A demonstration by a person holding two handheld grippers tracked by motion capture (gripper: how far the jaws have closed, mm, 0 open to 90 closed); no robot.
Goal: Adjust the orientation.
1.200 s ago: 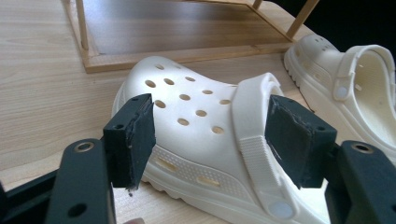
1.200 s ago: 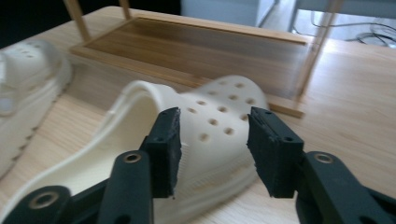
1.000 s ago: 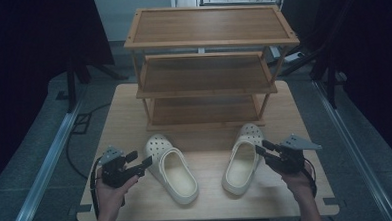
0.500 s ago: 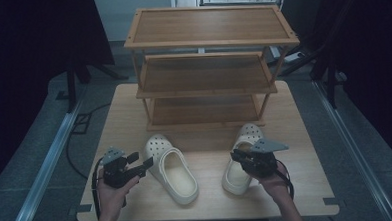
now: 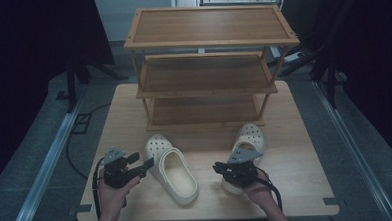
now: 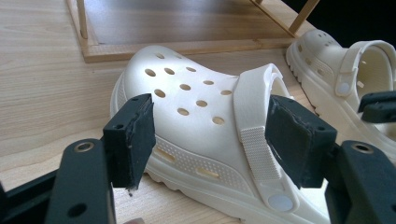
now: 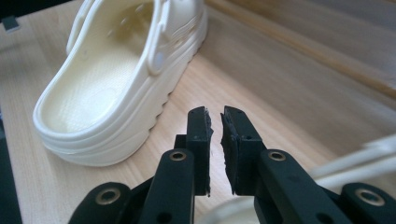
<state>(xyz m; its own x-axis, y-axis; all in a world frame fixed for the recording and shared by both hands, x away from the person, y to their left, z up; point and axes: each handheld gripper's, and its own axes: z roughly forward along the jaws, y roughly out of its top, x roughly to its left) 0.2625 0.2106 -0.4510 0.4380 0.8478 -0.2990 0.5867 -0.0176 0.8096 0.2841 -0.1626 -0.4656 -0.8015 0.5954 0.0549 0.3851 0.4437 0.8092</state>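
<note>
Both grippers sit low over the near edge of a pale wooden table, each held in one of the person's hands, which come in from the bottom of the high view. Behind them stands a three-tier wooden shoe rack, the largest thing on the table.

Two cream clogs lie in front of the rack. One clog, the left clog, rests on its sole between the two hands, toe toward the rack and heel opening toward the person. The right clog lies to its right, toe also toward the rack, and the right hand covers its heel end.

On the left, the left gripper is held nearly level, pointing right at the side of the left clog. In the left gripper view its jaws stand wide apart with the perforated toe and strap of that clog framed between them; the pads do not touch it.

Over the heel of the right clog, the right gripper points left toward the left clog. In the right gripper view its jaws have just been closing and are nearly together, a thin gap left, nothing between them. The left clog lies just beyond the tips, apart from them.
</note>
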